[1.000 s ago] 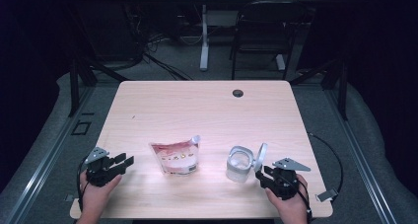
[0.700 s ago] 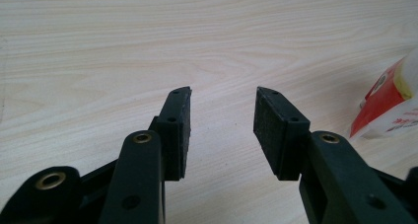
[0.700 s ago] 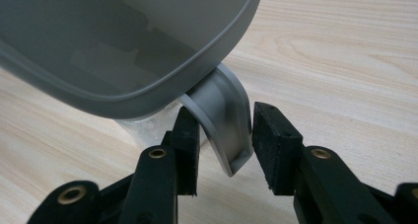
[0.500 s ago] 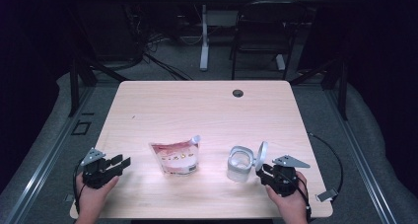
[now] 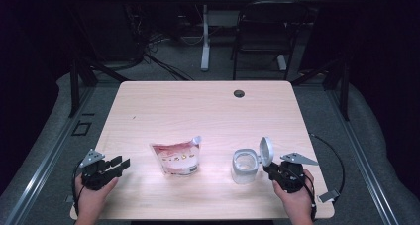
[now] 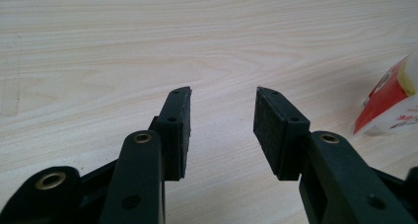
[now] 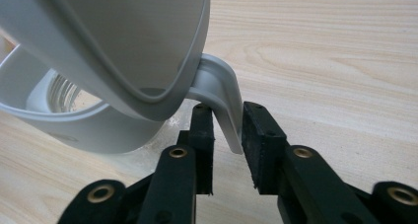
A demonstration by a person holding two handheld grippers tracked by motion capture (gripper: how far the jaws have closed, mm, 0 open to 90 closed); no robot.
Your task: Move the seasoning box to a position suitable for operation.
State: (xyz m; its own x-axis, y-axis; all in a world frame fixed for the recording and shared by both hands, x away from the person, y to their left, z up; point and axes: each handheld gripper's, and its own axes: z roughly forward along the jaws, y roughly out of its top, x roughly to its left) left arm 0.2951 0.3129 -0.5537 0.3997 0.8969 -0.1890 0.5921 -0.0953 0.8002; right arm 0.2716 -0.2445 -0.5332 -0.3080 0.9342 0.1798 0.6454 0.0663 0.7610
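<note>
Open-lidded white jar [image 5: 245,165]; red pouch [image 5: 177,158] sealed

red-white pouch [image 5: 176,158], grey container [image 5: 245,166], black tools

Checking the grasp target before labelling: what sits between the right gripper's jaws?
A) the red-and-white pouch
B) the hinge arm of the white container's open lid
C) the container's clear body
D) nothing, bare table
B. In the right gripper view the right gripper has the curved white hinge arm of the container between its jaws, with the lid standing open; the jaws have just been closing.
</note>
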